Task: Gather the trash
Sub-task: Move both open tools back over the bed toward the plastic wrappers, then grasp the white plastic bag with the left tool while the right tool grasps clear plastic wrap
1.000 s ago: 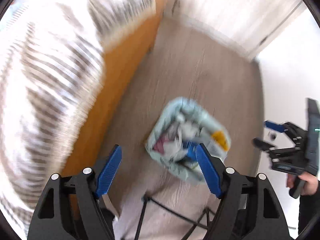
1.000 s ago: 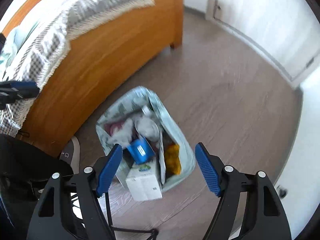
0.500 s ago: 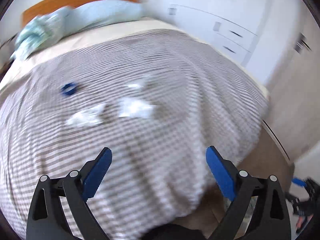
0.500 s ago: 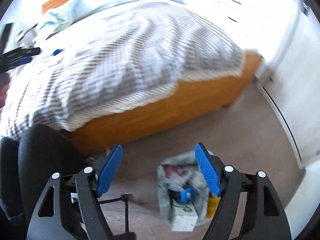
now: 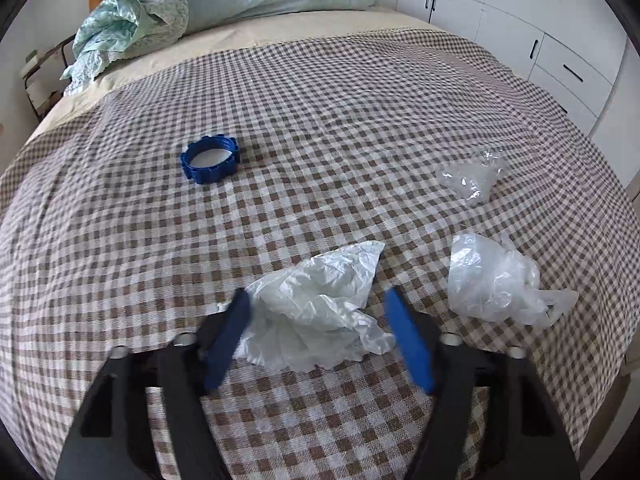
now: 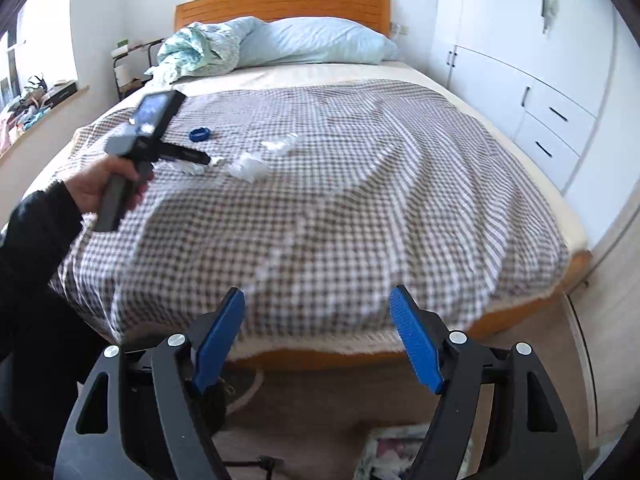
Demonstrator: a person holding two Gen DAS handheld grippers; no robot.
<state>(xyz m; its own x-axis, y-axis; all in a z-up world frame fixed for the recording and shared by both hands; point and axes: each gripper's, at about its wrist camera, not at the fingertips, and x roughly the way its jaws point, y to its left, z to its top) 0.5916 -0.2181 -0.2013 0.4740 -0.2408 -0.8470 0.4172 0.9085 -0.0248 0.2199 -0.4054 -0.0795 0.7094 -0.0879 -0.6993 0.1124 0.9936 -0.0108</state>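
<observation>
A crumpled white plastic bag [image 5: 316, 304] lies on the checked bedspread [image 5: 320, 140] near the foot edge of the bed. The left gripper [image 5: 318, 340] is wide open, its blue fingers [image 5: 226, 340] on either side of the bag, gripping nothing. A clear crumpled bag [image 5: 496, 280] lies just to the right; a smaller clear wrapper [image 5: 472, 174] lies beyond it. A blue ring cap [image 5: 210, 158] sits toward the left edge. The right gripper [image 6: 318, 340] is wide open and empty, off the foot edge above the floor [image 6: 320, 412].
</observation>
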